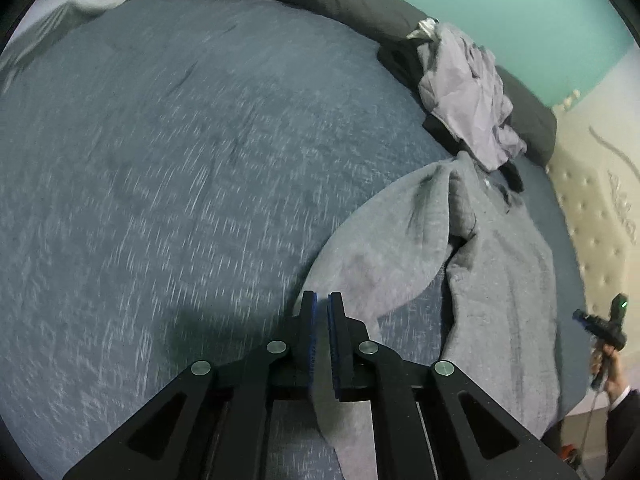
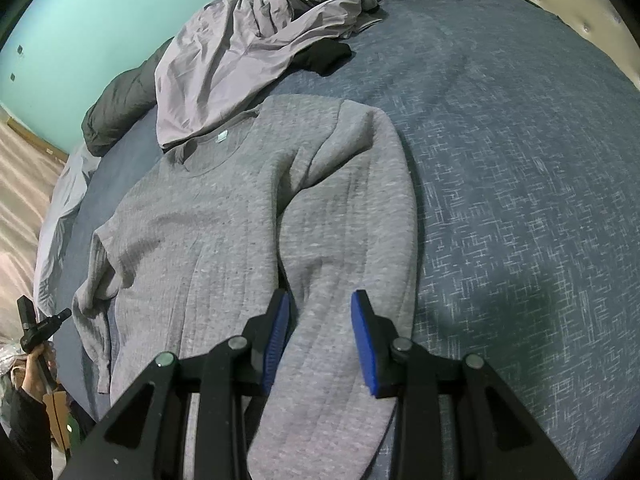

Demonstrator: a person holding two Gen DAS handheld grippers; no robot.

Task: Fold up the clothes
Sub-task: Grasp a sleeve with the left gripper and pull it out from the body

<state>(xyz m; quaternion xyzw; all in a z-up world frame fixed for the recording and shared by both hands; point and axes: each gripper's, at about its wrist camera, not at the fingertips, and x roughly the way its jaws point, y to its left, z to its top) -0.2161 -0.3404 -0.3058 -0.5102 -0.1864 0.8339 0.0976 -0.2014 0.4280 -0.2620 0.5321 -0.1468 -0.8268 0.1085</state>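
A blue patterned bed cover [image 2: 520,160] fills both views, with a turquoise wall [image 1: 500,0] beyond. The grey sweatshirt [image 2: 208,220] lies spread on it, collar toward 11 o'clock in the right wrist view. A crumpled lilac garment [image 2: 224,52] overlaps the collar at 11 o'clock. The right tongs [image 2: 320,308] stand released, pads apart astride one sleeve that runs flat beneath them toward 12 o'clock. The left tongs [image 1: 322,312] are almost clenched, pinching the other sleeve [image 1: 380,248], which trails away toward 2 o'clock.
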